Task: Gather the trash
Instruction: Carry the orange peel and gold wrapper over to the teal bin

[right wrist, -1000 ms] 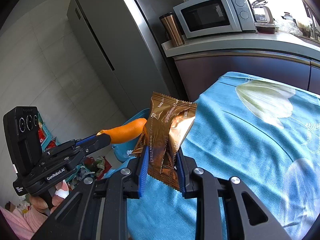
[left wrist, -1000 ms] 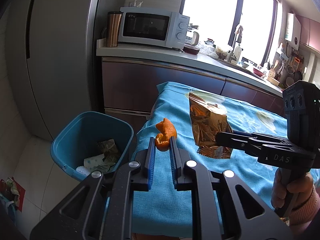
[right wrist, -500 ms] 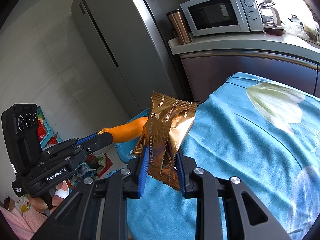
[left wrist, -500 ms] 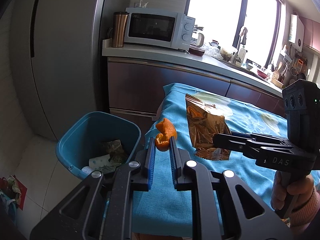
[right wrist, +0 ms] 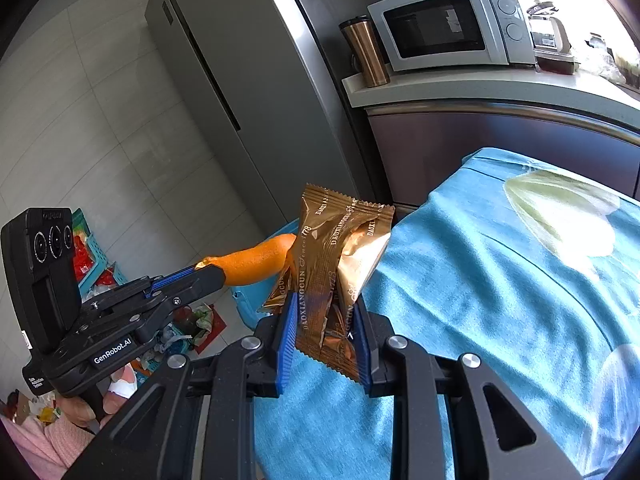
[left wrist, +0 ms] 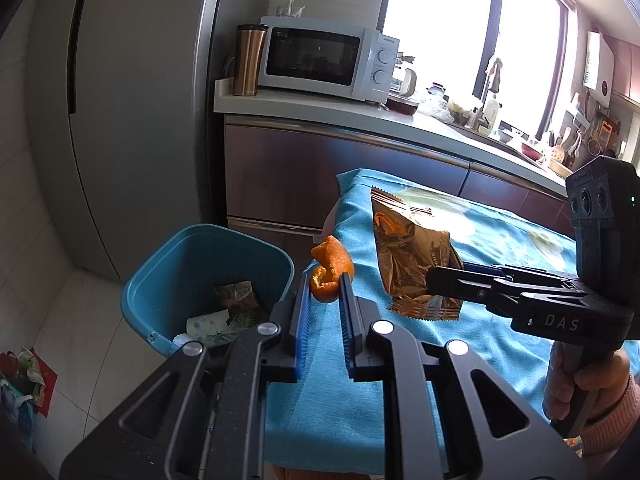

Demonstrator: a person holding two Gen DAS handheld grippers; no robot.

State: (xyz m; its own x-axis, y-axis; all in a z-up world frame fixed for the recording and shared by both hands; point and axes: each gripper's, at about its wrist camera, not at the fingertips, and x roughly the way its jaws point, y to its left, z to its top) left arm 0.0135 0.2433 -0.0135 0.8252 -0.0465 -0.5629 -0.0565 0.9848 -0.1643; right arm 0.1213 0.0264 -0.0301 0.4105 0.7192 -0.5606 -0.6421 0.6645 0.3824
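Observation:
My left gripper [left wrist: 325,281] is shut on a curled orange peel [left wrist: 330,268], held above the left edge of the blue-clothed table [left wrist: 400,380], just right of the teal bin [left wrist: 208,248]. The right gripper [right wrist: 325,300] is shut on gold snack wrappers [right wrist: 340,264], upright between its blue pads. From the left wrist the wrappers [left wrist: 412,264] hang from the right gripper [left wrist: 434,280] over the cloth. From the right wrist the peel [right wrist: 256,260] sticks out of the left gripper [right wrist: 208,270], left of the wrappers. The bin holds paper and wrapper trash.
A tall grey fridge [left wrist: 132,120] stands behind the bin. A counter [left wrist: 320,108] carries a microwave [left wrist: 324,58] and a copper tumbler [left wrist: 248,60]. Bags and clutter [right wrist: 188,320] lie on the tiled floor. A hand [left wrist: 580,380] holds the right gripper.
Both views have shifted a little: the bin, fridge and counter slid right in the left wrist view. Both grips are unchanged.

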